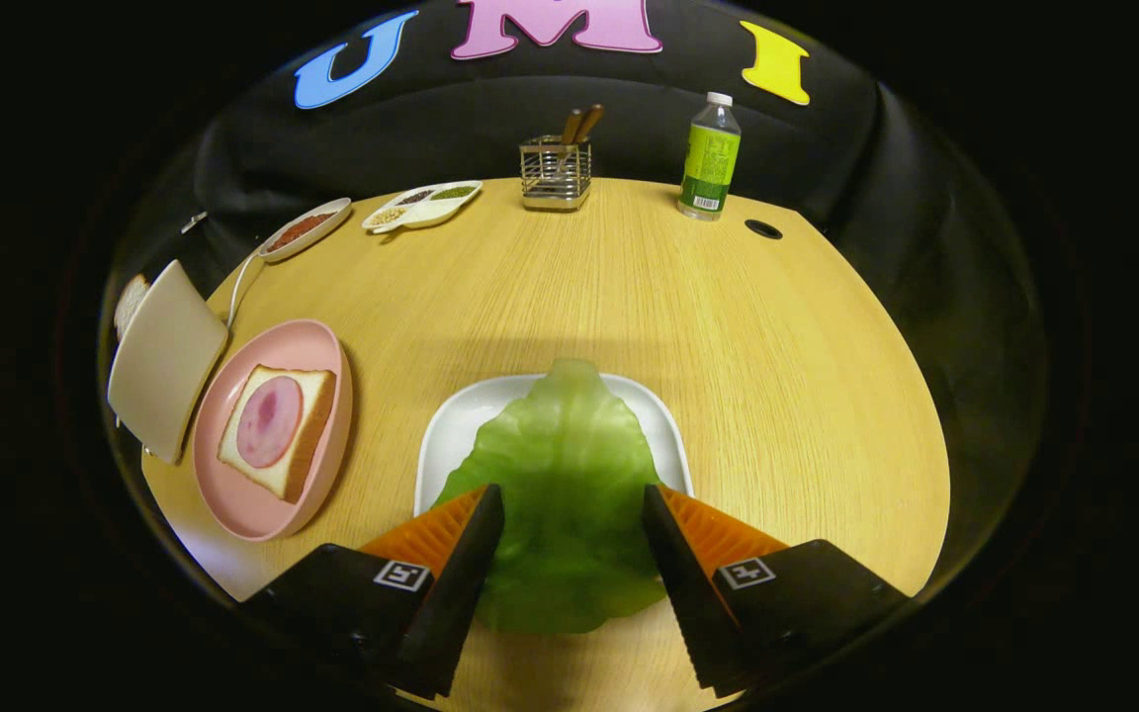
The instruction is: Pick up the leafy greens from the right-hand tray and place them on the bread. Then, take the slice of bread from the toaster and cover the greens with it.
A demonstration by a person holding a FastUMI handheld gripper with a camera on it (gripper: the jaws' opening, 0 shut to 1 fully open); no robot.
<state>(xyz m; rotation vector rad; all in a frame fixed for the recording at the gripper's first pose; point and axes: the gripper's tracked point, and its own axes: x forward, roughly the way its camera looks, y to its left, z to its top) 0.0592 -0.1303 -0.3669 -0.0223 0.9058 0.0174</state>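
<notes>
Spread apart, the gripper [569, 494] fingers straddled a green lettuce leaf [565, 494] without pressing on it; the leaf lay over a white tray [451, 425] on the wooden table [728, 326]. Off to the left sat a pink plate [312, 346] with 1 bread slice [307, 415] topped by ham [270, 420], beside a cream toaster [162, 361] holding another slice [129, 302].

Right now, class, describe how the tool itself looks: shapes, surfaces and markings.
The tool has two wedge-shaped fingers with ribbed outer faces and toothed edges, each on a boxy block bearing a square marker tag. The fingers stand apart over the leafy greens.
</notes>
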